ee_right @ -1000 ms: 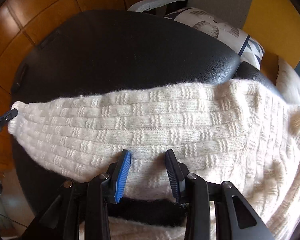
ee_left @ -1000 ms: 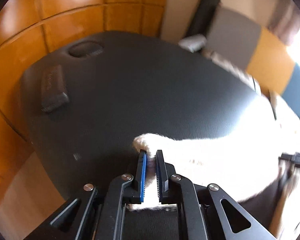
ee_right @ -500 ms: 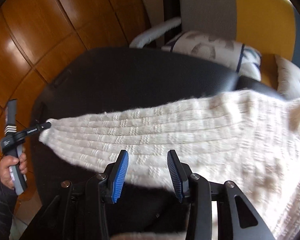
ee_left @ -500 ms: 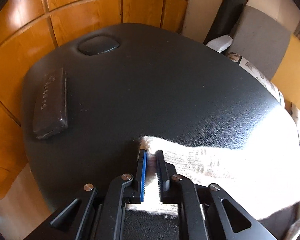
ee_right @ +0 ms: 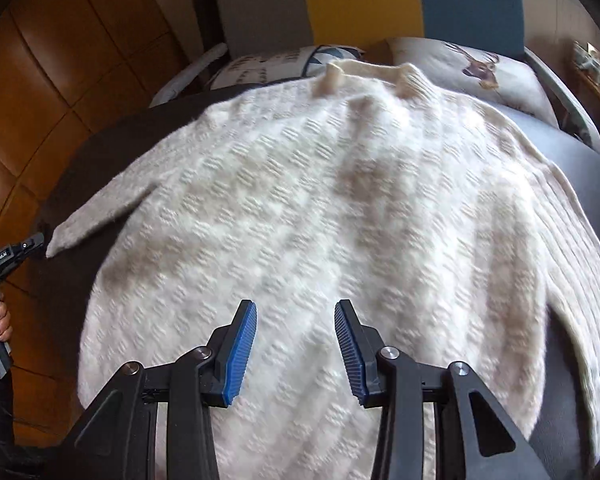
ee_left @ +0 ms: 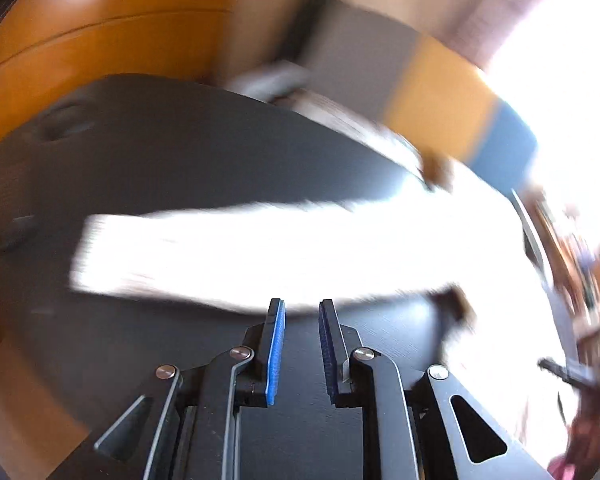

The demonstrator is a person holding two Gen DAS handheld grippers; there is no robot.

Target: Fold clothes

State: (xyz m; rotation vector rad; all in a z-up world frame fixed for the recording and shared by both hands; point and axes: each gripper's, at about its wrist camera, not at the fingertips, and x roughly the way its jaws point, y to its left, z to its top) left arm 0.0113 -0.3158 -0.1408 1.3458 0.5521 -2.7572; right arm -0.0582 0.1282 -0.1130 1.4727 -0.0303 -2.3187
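On the black table (ee_right: 580, 168), a cream sweater (ee_right: 320, 200) lies spread; both tongs, left (ee_left: 300, 312) and right (ee_right: 296, 312), hang open and empty. The loose sleeve (ee_left: 220, 252) could bunch if grabbed off-edge.

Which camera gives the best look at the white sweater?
The right wrist view: the sweater lies spread and sharp, its knit pattern and collar clear. The left wrist view shows only a blurred, overexposed white sleeve.

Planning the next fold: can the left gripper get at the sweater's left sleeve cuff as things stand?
Probably yes. The left gripper is open, just off the cuff of the sweater, with only bare black table around. The left wrist view is blurred.
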